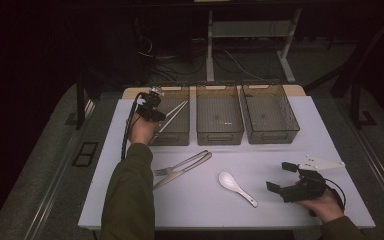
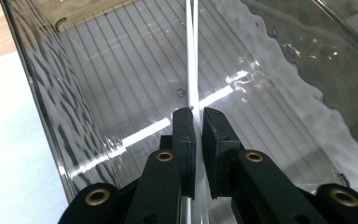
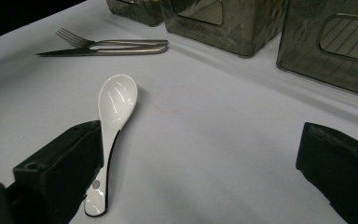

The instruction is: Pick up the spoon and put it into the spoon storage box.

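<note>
My left gripper [image 1: 159,117] hangs over the left clear bin [image 1: 180,136], shut on a pair of white chopsticks [image 1: 178,109]. In the left gripper view the thin chopsticks [image 2: 191,65] run up from between the nearly touching jaws of the left gripper [image 2: 198,119] and slant down into the bin [image 2: 98,70]. My right gripper [image 1: 281,177] rests near the table's front right, wide open and holding nothing. A white ceramic spoon [image 1: 237,188] lies just left of it. In the right gripper view the spoon [image 3: 115,105] lies against the left jaw of the right gripper [image 3: 198,137].
A middle bin [image 1: 220,135] and a right bin [image 1: 272,136] stand beside the left one along the back of the white table [image 1: 280,155]. A metal fork and knife [image 1: 182,168] lie together at the table's centre, and reappear as the fork and knife [image 3: 112,45] beyond the spoon.
</note>
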